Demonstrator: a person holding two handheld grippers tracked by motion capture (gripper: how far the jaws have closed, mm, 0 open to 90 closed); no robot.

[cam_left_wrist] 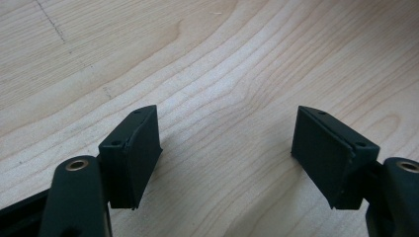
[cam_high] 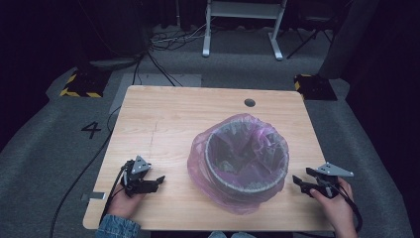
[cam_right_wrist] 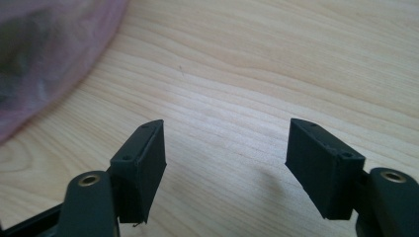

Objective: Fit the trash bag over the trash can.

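At frame centre, the bin with its pink liner (cam_high: 246,161) lies between my released fingers, nearer the right gripper (cam_high: 300,183) than the left gripper (cam_high: 159,181).

Both grippers are black, each topped by a grey three-cornered plate with a black cable trailing from its rear: the left gripper (cam_high: 157,181) and the right gripper (cam_high: 298,182). Behind each flat, rectangular jaw pad sits a rounded arm with a brass-ringed hole, and small screw holes dot the pad backs. A blue denim sleeve (cam_high: 117,227) covers the left forearm.
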